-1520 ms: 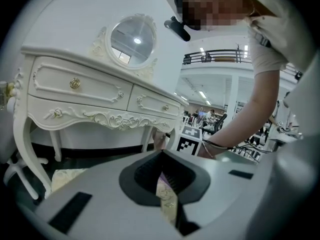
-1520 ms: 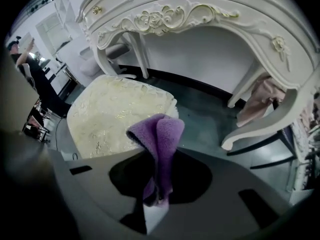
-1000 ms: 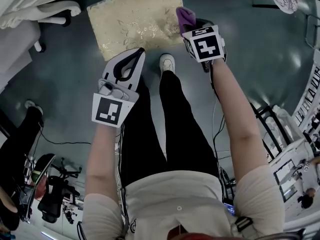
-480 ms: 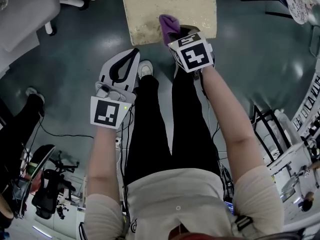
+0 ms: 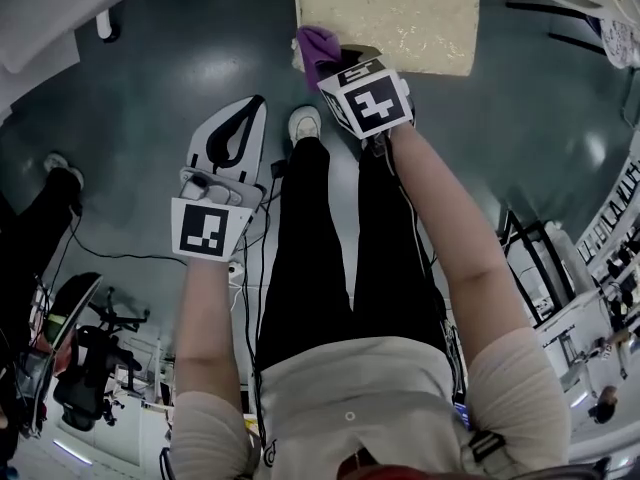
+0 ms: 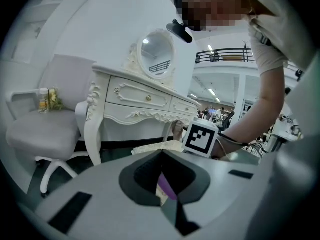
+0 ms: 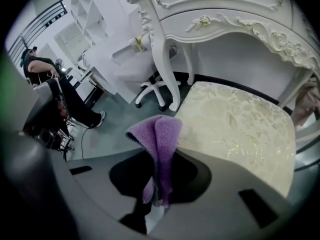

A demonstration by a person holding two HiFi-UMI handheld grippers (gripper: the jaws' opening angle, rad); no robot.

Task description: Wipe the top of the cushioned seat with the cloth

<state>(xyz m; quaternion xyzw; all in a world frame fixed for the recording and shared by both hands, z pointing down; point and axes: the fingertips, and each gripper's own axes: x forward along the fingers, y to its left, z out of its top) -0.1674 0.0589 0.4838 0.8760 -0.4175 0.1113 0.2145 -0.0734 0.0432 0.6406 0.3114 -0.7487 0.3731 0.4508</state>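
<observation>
A dark glossy floor (image 5: 150, 88) fills the head view, with the person standing on it, a white shoe (image 5: 304, 123) at upper centre. In the gripper views a white carved dressing table (image 6: 145, 101) stands behind the seat, and a white swivel chair (image 6: 40, 129) sits at its left. The cushioned seat (image 5: 400, 18), cream with a leaf pattern, lies at the top centre of the head view. The right tool (image 7: 159, 186) reaches to the seat's lower left corner, its jaws clamped on the purple cloth (image 7: 160, 134). The cloth sticks up out of the jaws and overlaps that corner's edge; whether it touches the top, I cannot tell. The left tool (image 5: 252, 108) hangs at centre left over the floor, apart from the seat, jaws closed tip to tip on nothing.
</observation>
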